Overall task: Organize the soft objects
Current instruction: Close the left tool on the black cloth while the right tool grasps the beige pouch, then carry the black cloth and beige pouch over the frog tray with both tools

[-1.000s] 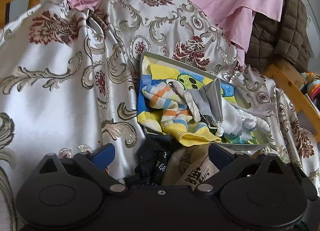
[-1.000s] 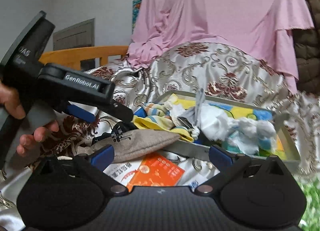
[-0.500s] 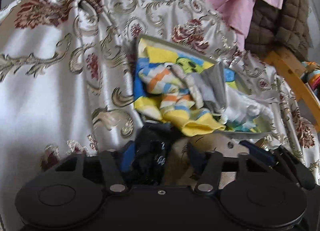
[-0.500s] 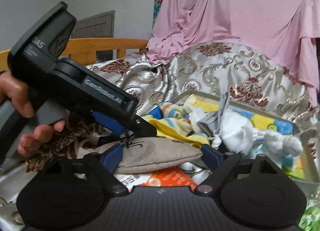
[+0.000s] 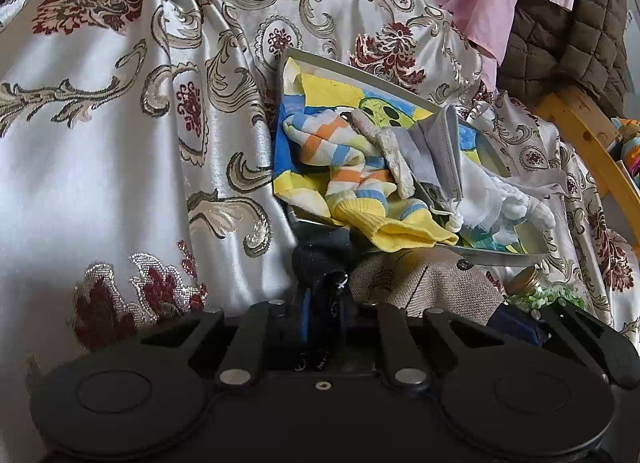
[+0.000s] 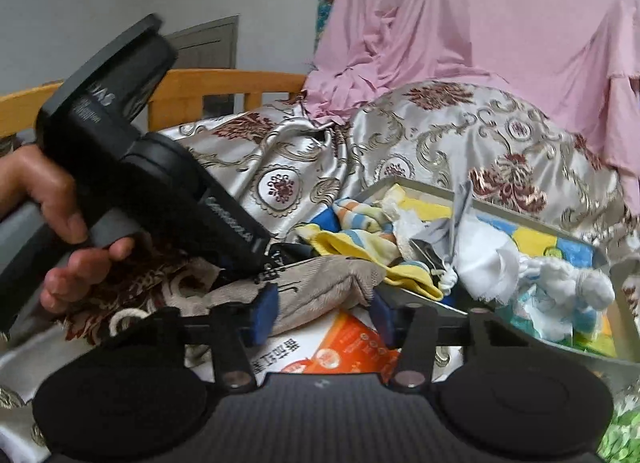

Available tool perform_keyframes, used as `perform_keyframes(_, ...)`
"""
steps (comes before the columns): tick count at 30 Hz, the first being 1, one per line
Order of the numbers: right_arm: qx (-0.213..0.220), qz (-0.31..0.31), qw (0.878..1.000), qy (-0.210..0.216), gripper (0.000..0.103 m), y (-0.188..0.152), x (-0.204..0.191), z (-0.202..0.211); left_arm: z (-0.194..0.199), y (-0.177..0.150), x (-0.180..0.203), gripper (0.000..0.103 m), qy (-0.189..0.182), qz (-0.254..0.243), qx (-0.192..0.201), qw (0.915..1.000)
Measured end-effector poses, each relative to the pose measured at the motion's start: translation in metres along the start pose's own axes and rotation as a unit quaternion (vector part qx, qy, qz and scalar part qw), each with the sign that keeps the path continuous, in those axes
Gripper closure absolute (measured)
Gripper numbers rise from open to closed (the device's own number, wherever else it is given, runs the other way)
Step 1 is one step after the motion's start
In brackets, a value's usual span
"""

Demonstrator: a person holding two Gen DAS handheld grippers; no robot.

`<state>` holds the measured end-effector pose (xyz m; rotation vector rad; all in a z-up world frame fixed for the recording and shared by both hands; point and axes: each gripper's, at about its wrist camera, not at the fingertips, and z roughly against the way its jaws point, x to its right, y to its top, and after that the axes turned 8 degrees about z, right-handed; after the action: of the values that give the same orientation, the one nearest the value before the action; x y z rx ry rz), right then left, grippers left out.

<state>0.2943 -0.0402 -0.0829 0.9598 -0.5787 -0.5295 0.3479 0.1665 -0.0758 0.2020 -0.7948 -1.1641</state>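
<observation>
Surface: floral satin cloth (image 5: 120,167) draped over furniture.
Tray (image 6: 520,215): holds socks, white cloth.
Left gripper (image 5: 324,315): jaws closing on dark sock (image 5: 320,263), apparently pinched.
Right gripper (image 6: 320,313): jaws closing around beige pouch (image 6: 320,283), pads seemingly not pressing.

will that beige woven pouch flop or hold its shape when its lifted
The beige woven pouch will probably sag: it already lies creased over the orange packet. It looks flat and light, and its coarse weave should resist slipping as the right gripper is closing its fingers around it.
</observation>
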Motion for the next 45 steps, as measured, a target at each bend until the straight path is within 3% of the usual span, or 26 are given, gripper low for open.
perform_keyframes(6, 0.009, 0.02, 1.0, -0.005, 0.073, 0.002, -0.009, 0.005, 0.01, 0.001, 0.006, 0.095, 0.007, -0.007, 0.019, 0.9998)
perform_keyframes(10, 0.019, 0.045, 0.999, -0.013, 0.086, 0.004, -0.015, 0.01, 0.028, 0.002, 0.011, 0.095, -0.005, 0.001, 0.056, 0.9984)
perform_keyframes(17, 0.056, 0.103, 0.992, -0.037, 0.09, 0.017, -0.028, 0.028, 0.066, 0.002, 0.026, 0.096, -0.026, -0.002, 0.137, 0.9902)
perform_keyframes(20, 0.075, 0.11, 0.99, -0.048, 0.091, 0.024, -0.028, 0.036, 0.081, 0.0, 0.029, 0.096, -0.044, -0.001, 0.183, 0.9821)
perform_keyframes(25, 0.096, 0.113, 0.987, -0.066, 0.093, 0.036, -0.015, 0.043, 0.089, 0.007, 0.044, 0.095, -0.044, -0.013, 0.237, 0.9703)
perform_keyframes(30, 0.122, 0.08, 0.986, -0.081, 0.094, 0.053, 0.021, 0.04, 0.085, 0.023, 0.071, 0.095, -0.049, -0.02, 0.256, 0.9652)
perform_keyframes(35, 0.149, 0.051, 0.982, -0.107, 0.098, 0.062, 0.067, 0.03, 0.056, 0.049, 0.101, 0.095, -0.06, -0.01, 0.264, 0.9626)
perform_keyframes(45, 0.132, -0.125, 0.97, -0.161, 0.098, 0.02, 0.188, 0.012, -0.038, 0.077, 0.165, 0.095, -0.053, -0.031, 0.227, 0.972)
